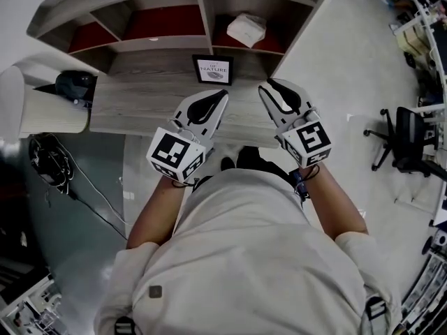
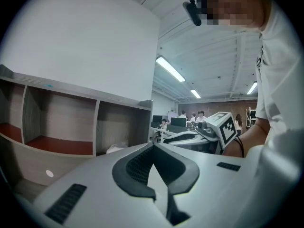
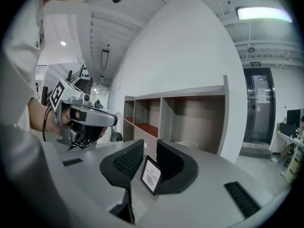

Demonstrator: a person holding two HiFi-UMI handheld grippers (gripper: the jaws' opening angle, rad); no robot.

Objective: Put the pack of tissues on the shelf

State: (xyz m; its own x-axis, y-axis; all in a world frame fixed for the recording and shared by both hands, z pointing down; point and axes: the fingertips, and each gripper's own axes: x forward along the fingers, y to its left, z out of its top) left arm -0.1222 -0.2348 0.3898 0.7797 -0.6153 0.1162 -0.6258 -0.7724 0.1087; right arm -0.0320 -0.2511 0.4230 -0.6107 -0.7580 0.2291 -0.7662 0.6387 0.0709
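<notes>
At the desk, head view: left hand-held gripper (image 1: 222, 93) and right hand-held gripper (image 1: 265, 86) are side by side over the near edge of the desk (image 1: 140, 96), well short of the shelf (image 1: 160, 44).
Pack of tissues (image 1: 246, 28): lies in the shelf's right-hand compartment on its red floor, with nothing touching it.
Picture frame (image 1: 213, 69): upright on the desk, between the two jaw tips and the shelf.
Left gripper view: jaw tips are together with nothing between them. The shelf is off to the left, and a pale lump in its nearer compartment reads as the pack.
Right gripper view: jaws are partly apart with a narrow gap, holding nothing. The picture frame shows through the gap but stands well beyond the tips, not gripped.
Step in hand: my read is that placing is finished. The pack is in the shelf and both tools are empty and clear of it.
Next move: probably nothing on the pack itself. If it needs seating deeper, the right hand-held gripper has the straighter line in, going over or around the picture frame without knocking it.
</notes>
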